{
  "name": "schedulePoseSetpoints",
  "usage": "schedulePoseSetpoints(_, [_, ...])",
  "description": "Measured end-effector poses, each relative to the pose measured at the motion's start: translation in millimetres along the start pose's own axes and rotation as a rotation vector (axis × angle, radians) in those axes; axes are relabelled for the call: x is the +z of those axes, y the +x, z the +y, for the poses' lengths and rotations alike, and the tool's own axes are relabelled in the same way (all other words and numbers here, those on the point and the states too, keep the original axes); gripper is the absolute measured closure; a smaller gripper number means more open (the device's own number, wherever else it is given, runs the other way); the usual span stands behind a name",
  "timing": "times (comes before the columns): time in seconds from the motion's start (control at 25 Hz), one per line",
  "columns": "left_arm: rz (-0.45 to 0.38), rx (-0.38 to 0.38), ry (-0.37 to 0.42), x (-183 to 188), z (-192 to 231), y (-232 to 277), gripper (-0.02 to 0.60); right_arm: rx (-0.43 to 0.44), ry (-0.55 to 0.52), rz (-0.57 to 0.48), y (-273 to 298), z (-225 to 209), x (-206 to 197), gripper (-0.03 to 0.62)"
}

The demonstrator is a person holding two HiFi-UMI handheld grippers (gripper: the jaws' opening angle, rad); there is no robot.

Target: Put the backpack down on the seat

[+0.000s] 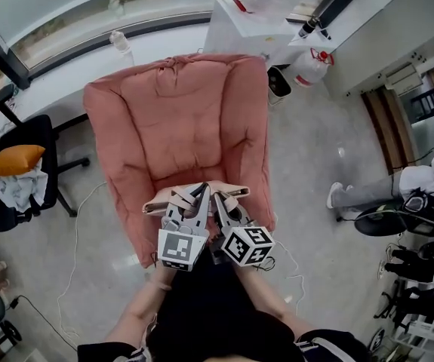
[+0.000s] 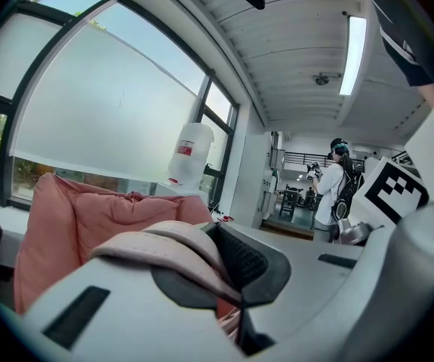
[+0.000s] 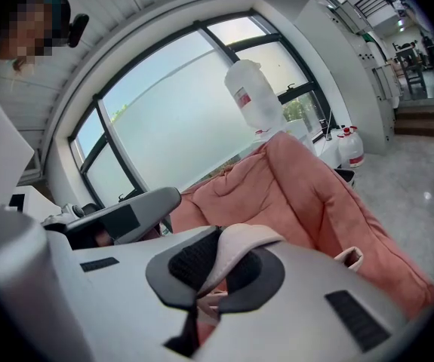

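Far left: one black office chair (image 1: 19, 138) carrying one orange cushion (image 1: 16, 159) and one pale cloth (image 1: 22, 189). Centre: one pink armchair (image 1: 179, 111); the operator stands at its front edge with both forearms reaching forward from the bottom of the head view. Two grippers, side by side, each with one marker cube at its rear; the cubes sit just beside each other and the tips converge toward the chair back. Left gripper (image 1: 194, 198): jaws clenched on one pale pink strap (image 2: 175, 240), which arches over the pads in the left gripper view. Right gripper (image 1: 223, 202): jaws likewise clamped on a second pale pink strap (image 3: 239, 243). One backpack (image 1: 160, 202), pale pink, lies under the gripper tips over the front part of the seat cushion; cannot tell whether it rests on the cushion or hangs from the straps. One large water jug (image 3: 254, 95) behind the armchair. Far right: one seated person's legs (image 1: 383, 191), well apart from the armchair.
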State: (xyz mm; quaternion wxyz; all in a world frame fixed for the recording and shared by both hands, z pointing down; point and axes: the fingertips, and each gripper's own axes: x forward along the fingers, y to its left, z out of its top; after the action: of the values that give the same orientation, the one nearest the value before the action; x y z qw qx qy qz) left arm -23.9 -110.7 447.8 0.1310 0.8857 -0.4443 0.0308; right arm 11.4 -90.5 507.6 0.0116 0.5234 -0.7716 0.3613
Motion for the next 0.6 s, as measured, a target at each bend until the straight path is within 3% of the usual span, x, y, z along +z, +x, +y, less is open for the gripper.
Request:
schedulePoseSetpoints(0.28, [0.034, -0.031, 0.007, -3.7, 0.9, 34.6, 0.563, -0.058, 0.113, -0.002, 8.3, -23.1, 4.7, 0.562])
schedulePoseSetpoints(0.6, [0.15, -0.004, -0.072, -44.7, 0.2, 56.4, 0.563, -0.098, 0.182, 0.081, 18.5, -59.0, -19.1, 0.562])
